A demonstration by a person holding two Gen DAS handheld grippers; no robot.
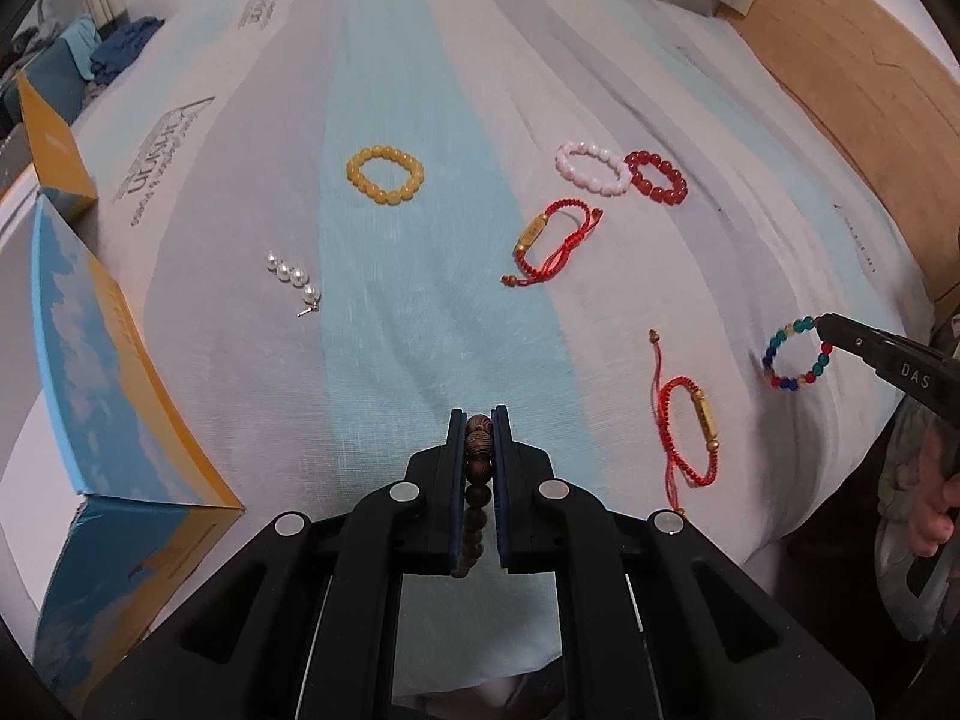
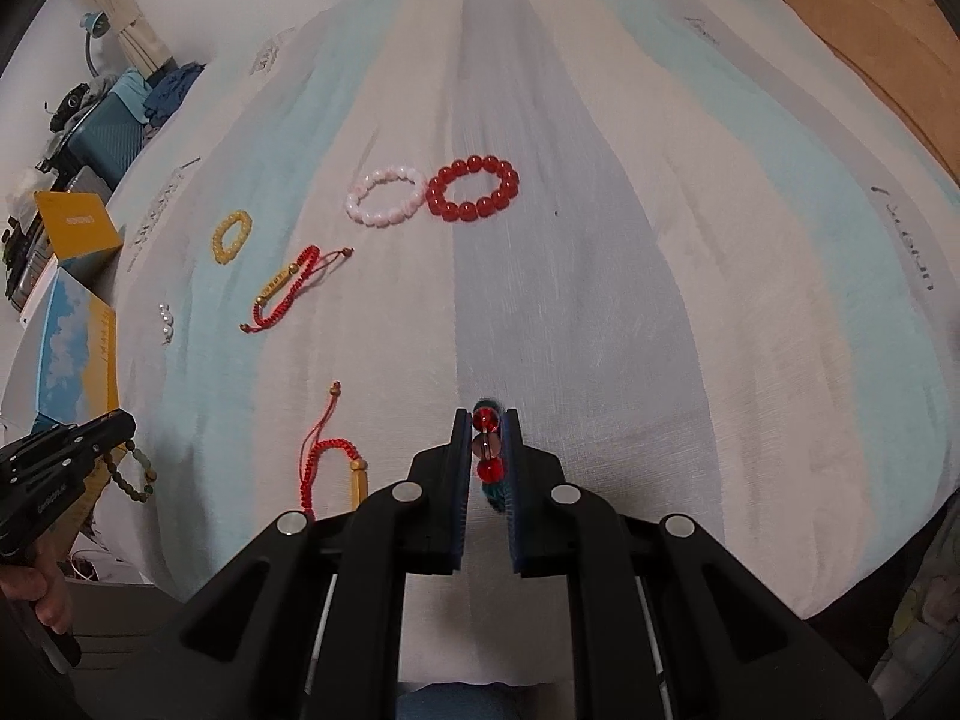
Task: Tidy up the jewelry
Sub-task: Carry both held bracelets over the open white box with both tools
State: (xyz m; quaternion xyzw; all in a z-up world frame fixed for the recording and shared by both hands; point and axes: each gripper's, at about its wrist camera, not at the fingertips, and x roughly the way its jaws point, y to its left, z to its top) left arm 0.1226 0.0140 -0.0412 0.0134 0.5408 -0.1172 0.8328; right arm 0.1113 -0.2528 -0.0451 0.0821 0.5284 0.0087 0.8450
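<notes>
My left gripper [image 1: 479,420] is shut on a brown wooden bead bracelet [image 1: 477,450], which hangs above the striped cloth [image 1: 390,330]. My right gripper [image 2: 487,417] is shut on a multicoloured glass bead bracelet [image 2: 487,447]; that bracelet [image 1: 795,354] dangles from the right gripper [image 1: 831,327] at the right of the left wrist view. On the cloth lie a yellow bead bracelet [image 1: 385,174], a pink one [image 1: 591,168] touching a red one [image 1: 657,177], two red cord bracelets [image 1: 549,240] [image 1: 690,426] and a short pearl piece [image 1: 293,277].
A blue and yellow box [image 1: 102,360] stands open at the cloth's left edge, with a yellow box [image 1: 51,150] behind it. A wooden surface [image 1: 852,72] borders the cloth at the right. A hand [image 2: 36,594] holds the left gripper [image 2: 114,429] at lower left.
</notes>
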